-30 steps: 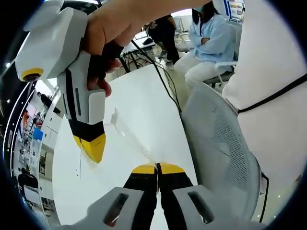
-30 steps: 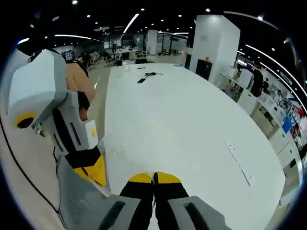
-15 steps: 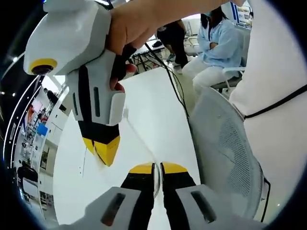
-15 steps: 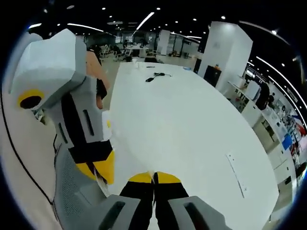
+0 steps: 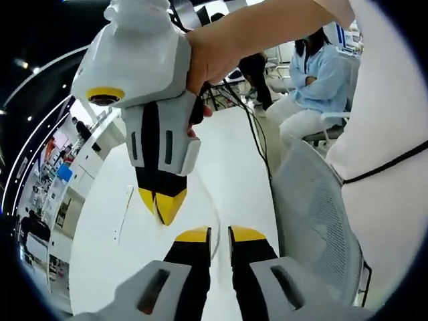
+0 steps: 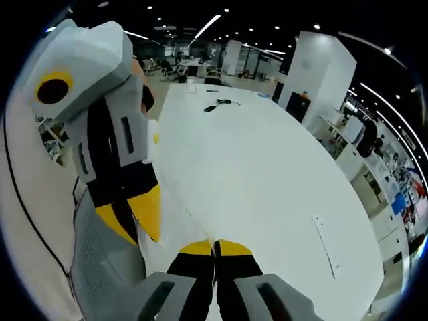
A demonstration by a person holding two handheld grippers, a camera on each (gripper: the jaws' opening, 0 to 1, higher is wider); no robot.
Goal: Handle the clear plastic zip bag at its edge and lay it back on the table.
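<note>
- Left gripper (image 5: 219, 234): jaws parted by a narrow gap at 6 o'clock of the left gripper view. A thin curved edge of the clear bag (image 5: 215, 231) runs into that gap, but I cannot tell if either jaw touches it.
- Right gripper (image 6: 215, 246): jaws pressed together, no gap. A thin edge of the bag (image 6: 186, 208) comes out of the seam and runs off toward 11 o'clock, so it looks pinched.
- The bag is nearly invisible (clear film on white). It reads as a faint line stretched between the two sets of tips, above the table (image 6: 267, 167).
- In the left gripper view the right gripper (image 5: 162, 206) hangs in from 12 o'clock, tips together and pointing down, with a hand (image 5: 214, 53) wrapped round its body.
- In the right gripper view the left gripper (image 6: 134, 217) sits at 9 o'clock, its yellow tips slightly apart.
- Mesh chair (image 5: 314, 221) at 4 o'clock, just beside the table edge.
- Black cable (image 6: 217, 105) lies far up the table at 12 o'clock.
- Thin flat strip (image 6: 324, 244) on the table at 4 o'clock.
</note>
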